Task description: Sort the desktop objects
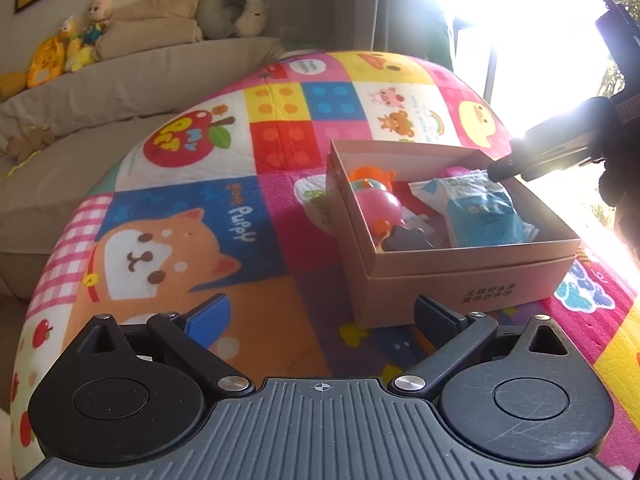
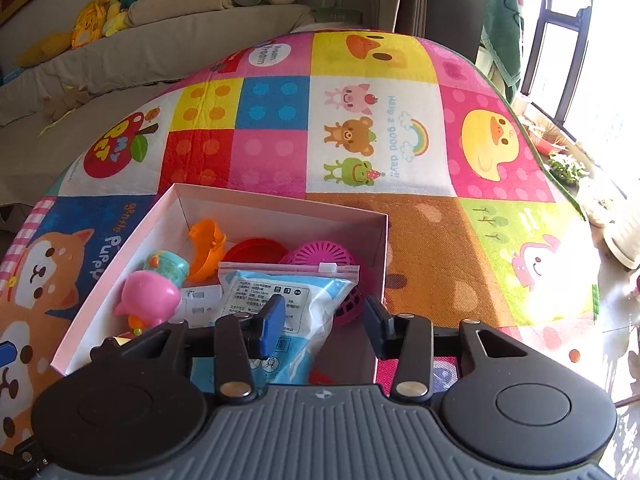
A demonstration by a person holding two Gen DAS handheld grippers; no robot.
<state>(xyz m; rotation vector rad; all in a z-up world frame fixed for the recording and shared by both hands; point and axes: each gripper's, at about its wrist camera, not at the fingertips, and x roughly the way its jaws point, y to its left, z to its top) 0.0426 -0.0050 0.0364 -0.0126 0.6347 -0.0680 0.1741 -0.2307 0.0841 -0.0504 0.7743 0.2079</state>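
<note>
Packet: the blue-and-white zip packet (image 2: 280, 304) lies in the cardboard box (image 2: 280, 210), directly under and just ahead of the right claw (image 2: 326, 326); its sealed strip faces away from the claw and its long axis runs roughly along the claw's pointing line.
Right claw: released, jaws parted with nothing pressed between them; the blue pad (image 2: 270, 330) hangs over the packet, and whether it touches cannot be told.
Nearer hand: the right, poised over the box; the left claw (image 1: 322, 318) sits outside, near the box's front wall.
Left claw: spread wide, empty, over the table's play mat (image 1: 208, 208).
Box contents: pink toy (image 2: 150, 296) left of the right claw, orange piece (image 2: 208, 248), red lid (image 2: 256, 250) and magenta basket (image 2: 320, 258) beyond it.
Judgement: the packet looks already sorted; the mat shows nothing loose.
</note>
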